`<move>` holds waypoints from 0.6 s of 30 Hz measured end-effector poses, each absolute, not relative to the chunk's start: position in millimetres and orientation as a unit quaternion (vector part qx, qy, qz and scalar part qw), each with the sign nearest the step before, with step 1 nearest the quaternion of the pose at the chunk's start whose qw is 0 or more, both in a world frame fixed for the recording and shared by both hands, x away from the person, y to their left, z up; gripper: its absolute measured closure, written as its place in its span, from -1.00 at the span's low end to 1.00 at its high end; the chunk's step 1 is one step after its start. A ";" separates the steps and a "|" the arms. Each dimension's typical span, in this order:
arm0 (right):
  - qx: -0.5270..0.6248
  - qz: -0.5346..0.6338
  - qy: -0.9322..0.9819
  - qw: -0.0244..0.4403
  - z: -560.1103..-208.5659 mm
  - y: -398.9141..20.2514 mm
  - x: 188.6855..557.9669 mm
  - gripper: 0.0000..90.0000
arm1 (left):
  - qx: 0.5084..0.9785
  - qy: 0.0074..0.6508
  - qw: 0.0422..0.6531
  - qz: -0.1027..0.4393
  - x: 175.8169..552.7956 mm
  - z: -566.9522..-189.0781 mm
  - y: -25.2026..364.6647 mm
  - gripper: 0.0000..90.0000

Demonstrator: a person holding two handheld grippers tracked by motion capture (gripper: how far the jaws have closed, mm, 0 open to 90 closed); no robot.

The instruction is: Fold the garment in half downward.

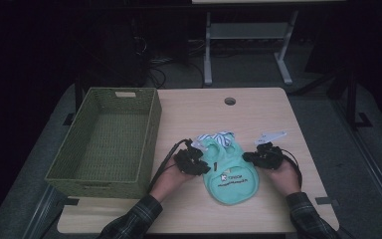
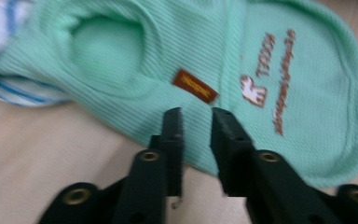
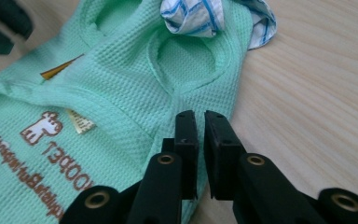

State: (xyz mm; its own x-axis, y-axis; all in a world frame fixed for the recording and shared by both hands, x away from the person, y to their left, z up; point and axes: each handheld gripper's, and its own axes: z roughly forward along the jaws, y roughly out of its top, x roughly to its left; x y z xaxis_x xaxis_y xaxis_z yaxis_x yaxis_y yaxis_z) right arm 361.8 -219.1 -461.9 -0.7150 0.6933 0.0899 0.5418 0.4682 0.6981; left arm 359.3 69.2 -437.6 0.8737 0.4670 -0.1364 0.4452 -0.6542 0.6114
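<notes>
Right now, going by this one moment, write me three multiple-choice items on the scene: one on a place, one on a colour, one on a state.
1. Where is the basket?
A. left of the garment
B. right of the garment
C. on the floor

2. What colour is the garment?
A. red
B. mint green
C. black

3. What lies in the basket?
A. a folded towel
B. nothing
C. the garment

Key: 1 A, in the high view it stands at the table's left side; 2 B, the ribbed cloth is mint green in both gripper views; 3 B, its woven floor is bare.
</notes>
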 end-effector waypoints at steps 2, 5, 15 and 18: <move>0.363 0.371 0.849 0.101 -461.0 -219.0 360.1 0.81 | 0.909 0.249 0.335 0.021 366.6 -434.8 71.1 0.43; 0.359 0.373 0.849 0.102 -459.3 -218.0 359.2 0.76 | 0.904 0.254 0.342 0.027 375.4 -430.1 73.2 0.33; 0.349 0.377 0.852 0.100 -459.3 -213.2 351.0 0.67 | 0.886 0.283 0.363 0.050 410.7 -417.6 73.4 0.21; 0.344 0.380 0.853 0.100 -458.4 -212.6 349.3 0.66 | 0.886 0.286 0.360 0.059 420.8 -415.5 70.5 0.20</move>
State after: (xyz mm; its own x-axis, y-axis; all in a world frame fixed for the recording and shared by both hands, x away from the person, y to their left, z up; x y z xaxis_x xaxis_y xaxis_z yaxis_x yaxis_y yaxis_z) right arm 349.3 -212.6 -458.4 -0.7428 0.6632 0.0912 0.5115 0.4743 0.7166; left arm 420.8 70.5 -415.5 0.8301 0.5483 -0.1018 0.4640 -0.5778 0.6715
